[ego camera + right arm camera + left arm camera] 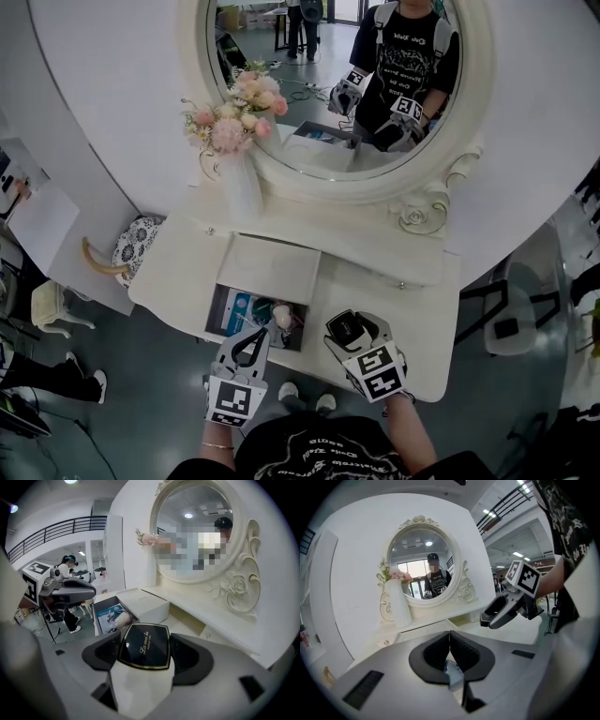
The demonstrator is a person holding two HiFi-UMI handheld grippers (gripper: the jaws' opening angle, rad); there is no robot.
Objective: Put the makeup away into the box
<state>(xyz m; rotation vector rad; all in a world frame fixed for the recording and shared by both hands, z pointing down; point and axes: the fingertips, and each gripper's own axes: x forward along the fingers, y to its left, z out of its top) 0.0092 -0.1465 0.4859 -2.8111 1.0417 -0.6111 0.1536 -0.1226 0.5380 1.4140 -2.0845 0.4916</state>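
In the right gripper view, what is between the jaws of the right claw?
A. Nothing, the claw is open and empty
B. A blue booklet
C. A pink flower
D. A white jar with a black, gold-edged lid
D: the right gripper view shows the right claw closed on the white jar with a black, gold-edged lid, one pad against each side of it.

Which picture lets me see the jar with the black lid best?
The right gripper view: the jar sits big in the middle, gripped, its gold-edged lid facing the camera. The head view shows it small, from above. The left gripper view shows the right gripper side-on; the jar is hard to make out.
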